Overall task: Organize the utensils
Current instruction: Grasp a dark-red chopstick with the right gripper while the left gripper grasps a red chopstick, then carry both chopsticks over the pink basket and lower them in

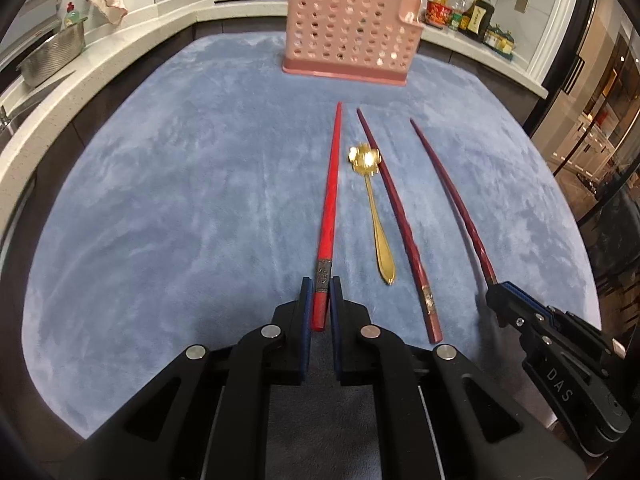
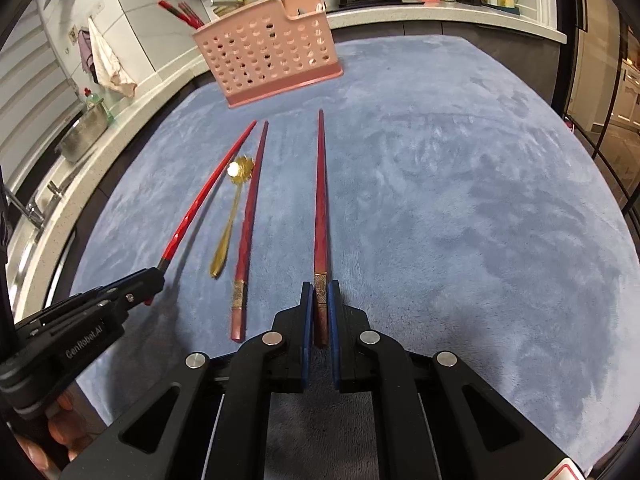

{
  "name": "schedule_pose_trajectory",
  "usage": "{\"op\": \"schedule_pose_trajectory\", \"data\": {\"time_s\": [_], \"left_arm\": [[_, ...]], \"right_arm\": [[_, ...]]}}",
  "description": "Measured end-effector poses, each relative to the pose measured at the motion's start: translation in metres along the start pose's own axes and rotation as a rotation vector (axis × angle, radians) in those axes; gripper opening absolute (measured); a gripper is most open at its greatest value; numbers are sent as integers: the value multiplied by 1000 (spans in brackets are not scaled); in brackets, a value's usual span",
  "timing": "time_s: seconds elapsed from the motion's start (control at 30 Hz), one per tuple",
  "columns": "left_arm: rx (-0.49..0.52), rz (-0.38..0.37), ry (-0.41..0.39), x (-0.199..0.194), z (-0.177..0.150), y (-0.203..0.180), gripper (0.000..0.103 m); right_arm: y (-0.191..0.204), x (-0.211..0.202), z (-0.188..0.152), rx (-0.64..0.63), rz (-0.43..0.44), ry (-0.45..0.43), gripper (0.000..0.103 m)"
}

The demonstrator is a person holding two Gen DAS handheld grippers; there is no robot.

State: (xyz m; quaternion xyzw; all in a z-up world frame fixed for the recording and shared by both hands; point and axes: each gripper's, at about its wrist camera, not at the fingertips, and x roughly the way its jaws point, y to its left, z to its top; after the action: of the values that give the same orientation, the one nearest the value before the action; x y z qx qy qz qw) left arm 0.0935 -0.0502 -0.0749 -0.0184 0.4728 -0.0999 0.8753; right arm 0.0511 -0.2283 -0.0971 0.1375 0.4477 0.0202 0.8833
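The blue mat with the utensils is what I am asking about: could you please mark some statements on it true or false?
1. The left hand-held gripper is shut on the bright red chopstick. True.
2. The right hand-held gripper is empty. False: it is shut on a dark red chopstick.
3. The gold spoon lies between two chopsticks on the blue mat. True.
4. The pink basket lies tipped on its side. False: it stands upright at the far end of the mat.
5. One dark red chopstick lies free beside the spoon. True.
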Motion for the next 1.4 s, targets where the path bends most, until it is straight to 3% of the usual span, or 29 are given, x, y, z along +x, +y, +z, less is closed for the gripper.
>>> {"op": "schedule_pose_trajectory", "data": {"time_s": [0.4,0.7,0.93,1.2,1.4], "left_arm": [[-48,-3,-129,-59,50,17,8],[-38,15,-256,-103,112,27,7],[-14,3,-318,-126,160,27,7],[1,-31,-384,-151,220,21,7],[-1,-36,-478,-172,267,15,7]], "right_arm": [[9,-58,43,4,39,-141,7],[22,-109,115,-50,51,-299,7],[35,-124,164,-90,55,-350,7],[46,-135,226,-81,127,-393,7],[53,-146,277,-62,159,-468,7]]}}
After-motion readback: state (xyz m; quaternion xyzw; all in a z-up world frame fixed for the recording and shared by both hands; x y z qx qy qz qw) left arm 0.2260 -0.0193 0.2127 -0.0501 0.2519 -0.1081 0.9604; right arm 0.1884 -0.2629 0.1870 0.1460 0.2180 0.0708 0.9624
